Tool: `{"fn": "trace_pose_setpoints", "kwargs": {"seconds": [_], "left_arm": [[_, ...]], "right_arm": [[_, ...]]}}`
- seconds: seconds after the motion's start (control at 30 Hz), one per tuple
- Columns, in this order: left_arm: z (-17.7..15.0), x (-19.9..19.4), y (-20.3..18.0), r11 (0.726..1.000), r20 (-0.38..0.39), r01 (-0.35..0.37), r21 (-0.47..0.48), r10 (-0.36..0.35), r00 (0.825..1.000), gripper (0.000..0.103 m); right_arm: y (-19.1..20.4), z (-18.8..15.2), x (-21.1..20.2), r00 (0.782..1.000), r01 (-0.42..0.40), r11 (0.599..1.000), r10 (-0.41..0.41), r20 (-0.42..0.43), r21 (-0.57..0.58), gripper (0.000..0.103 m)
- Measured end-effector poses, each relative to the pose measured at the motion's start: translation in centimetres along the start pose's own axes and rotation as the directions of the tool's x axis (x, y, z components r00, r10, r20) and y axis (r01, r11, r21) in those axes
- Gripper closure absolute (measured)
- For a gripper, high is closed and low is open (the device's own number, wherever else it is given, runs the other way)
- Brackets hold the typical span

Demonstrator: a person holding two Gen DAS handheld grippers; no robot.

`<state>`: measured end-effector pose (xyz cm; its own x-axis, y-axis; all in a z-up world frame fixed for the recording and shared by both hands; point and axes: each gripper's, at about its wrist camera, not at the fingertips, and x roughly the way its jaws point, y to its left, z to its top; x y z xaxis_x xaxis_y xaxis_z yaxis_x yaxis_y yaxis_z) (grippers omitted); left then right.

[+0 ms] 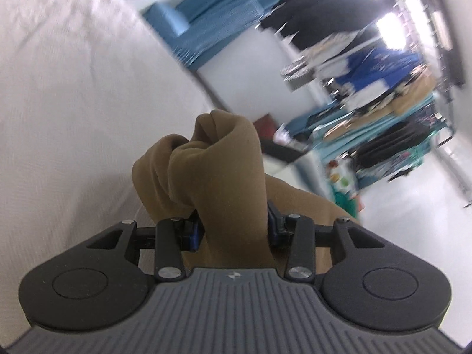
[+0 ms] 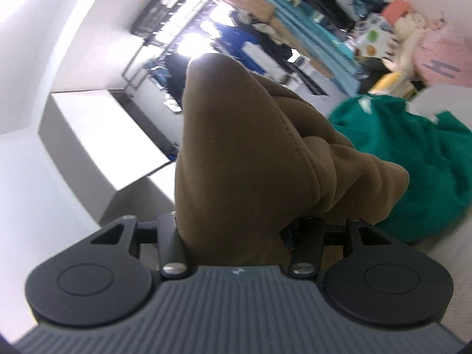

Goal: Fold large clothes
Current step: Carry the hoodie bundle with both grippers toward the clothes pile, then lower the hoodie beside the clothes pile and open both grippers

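Left gripper [image 1: 233, 230] and right gripper [image 2: 236, 230] both clamped on bunched brown fleece garment [image 2: 242, 147], green cloth heap [image 2: 413, 153] just right.

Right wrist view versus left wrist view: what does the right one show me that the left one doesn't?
Only the right wrist view shows a green garment heaped beside the brown one, and a pink garment with a dark letter behind it. Only the left wrist view shows the white textured cloth surface and a blue-covered piece of furniture. Both show brown fabric bunched between closed jaws, in the left gripper and the right gripper, with blurred clothing racks behind.
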<state>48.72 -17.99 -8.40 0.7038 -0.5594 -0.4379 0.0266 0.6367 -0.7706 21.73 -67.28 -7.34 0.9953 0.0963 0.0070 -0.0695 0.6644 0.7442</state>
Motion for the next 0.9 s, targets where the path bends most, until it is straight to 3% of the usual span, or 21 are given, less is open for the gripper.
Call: {"fn": "trace_pose_setpoints", "kwargs": {"seconds": [0.13,0.3,0.4,0.53,0.73,0.9], "left_arm": [[-3.5,3.7,3.1,0.998,-0.073,-0.054,0.021,0.055,0.996,0.057],[-6.8,3.5,5.9,0.993,-0.06,0.0,0.117,0.007,0.998,0.057],[-8.2,2.8,7.4,0.991,-0.056,0.034,0.129,-0.027,0.998,0.056],[-9.3,2.2,9.9,0.99,-0.045,0.087,0.109,-0.083,0.996,0.053],[-10.8,1.0,12.1,0.987,-0.046,0.121,0.101,-0.117,0.992,0.047],[-10.7,-0.3,11.6,0.988,-0.072,0.084,0.133,-0.075,0.995,0.043]], "right_arm": [[-5.0,-3.4,-1.7,0.997,0.079,0.995,-0.078,-0.013,0.06,0.05],[-10.6,-8.6,-4.7,0.983,0.176,0.971,-0.165,-0.079,0.164,0.05],[-13.0,-11.0,-7.0,0.989,0.144,0.965,-0.131,-0.069,0.219,0.052],[-13.4,-12.5,-8.1,0.992,0.12,0.977,-0.111,-0.057,0.179,0.052],[-15.0,-14.5,-9.0,0.992,0.126,0.962,-0.119,-0.043,0.241,0.044],[-14.9,-14.9,-9.8,0.987,0.161,0.949,-0.148,-0.067,0.27,0.041]]}}
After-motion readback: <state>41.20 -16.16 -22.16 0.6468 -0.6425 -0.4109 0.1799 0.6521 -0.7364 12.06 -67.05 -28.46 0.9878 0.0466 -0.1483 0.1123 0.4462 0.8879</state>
